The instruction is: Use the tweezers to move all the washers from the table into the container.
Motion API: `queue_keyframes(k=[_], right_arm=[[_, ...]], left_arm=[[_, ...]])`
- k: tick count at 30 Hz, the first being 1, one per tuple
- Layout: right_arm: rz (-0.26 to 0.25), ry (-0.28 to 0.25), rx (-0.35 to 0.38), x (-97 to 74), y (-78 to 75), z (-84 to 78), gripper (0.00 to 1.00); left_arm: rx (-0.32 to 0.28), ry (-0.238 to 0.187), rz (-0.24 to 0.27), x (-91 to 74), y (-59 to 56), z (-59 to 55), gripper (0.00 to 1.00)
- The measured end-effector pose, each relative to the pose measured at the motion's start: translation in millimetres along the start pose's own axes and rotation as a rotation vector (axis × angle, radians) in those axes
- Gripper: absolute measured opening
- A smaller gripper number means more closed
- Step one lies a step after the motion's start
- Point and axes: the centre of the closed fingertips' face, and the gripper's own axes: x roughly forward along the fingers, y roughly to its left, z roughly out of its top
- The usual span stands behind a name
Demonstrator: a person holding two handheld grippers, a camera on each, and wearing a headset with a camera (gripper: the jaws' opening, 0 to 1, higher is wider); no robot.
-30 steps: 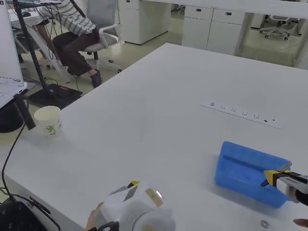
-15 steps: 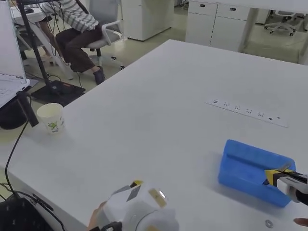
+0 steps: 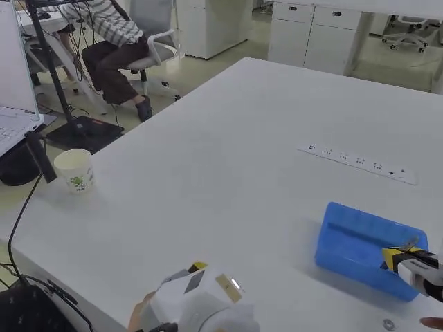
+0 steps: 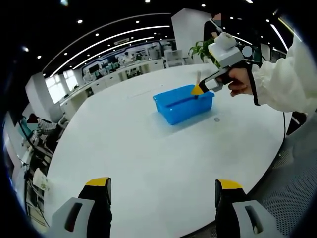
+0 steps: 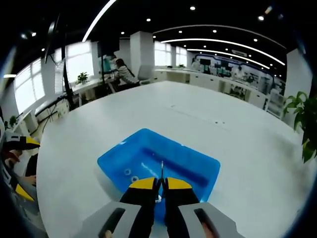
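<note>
Pointing forward, slim silver tweezers [image 5: 161, 171] pinched in the right claw [image 5: 159, 182] overhang the blue container [image 5: 184, 166]. Left claw [image 4: 163, 183] gapes empty.

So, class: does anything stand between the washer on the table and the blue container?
Nothing visible does. The washer lies on bare table beside the container; the right tongs, shut on the tweezers, hang over it.

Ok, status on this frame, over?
Left gripper open, low at the table edge. Right gripper shut on tweezers, tips over blue container. Washers inside; loose washer on table beside it. Path unobstructed.
</note>
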Motion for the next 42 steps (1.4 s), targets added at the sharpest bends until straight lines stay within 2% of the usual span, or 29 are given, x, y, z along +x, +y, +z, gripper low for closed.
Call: queue_keyframes(k=[13,18,24,33,42], right_arm=[[-0.019,-0.010,0.019,-2.5,-2.5,4.0,0.03],[-0.021,-0.035,0.027,-11.4,-3.2,11.7,0.03],[-0.018,-0.085,0.056,-37.4,-0.3,20.4,0.03],[-0.020,-0.129,0.075,-74.9,8.4,15.8,0.03],[-0.011,-0.145,0.087,-89.5,15.3,13.9,0.03]], left_arm=[[0.001,0.004,0.000,-0.1,-0.3,-0.7,0.88],[0.001,-0.028,0.021,-3.2,3.5,4.9,0.88],[-0.003,-0.034,0.020,-3.1,3.3,6.1,0.88],[0.006,-0.037,0.016,-2.8,2.1,6.9,0.88],[0.015,-0.034,0.011,-2.4,1.0,6.6,0.88]])
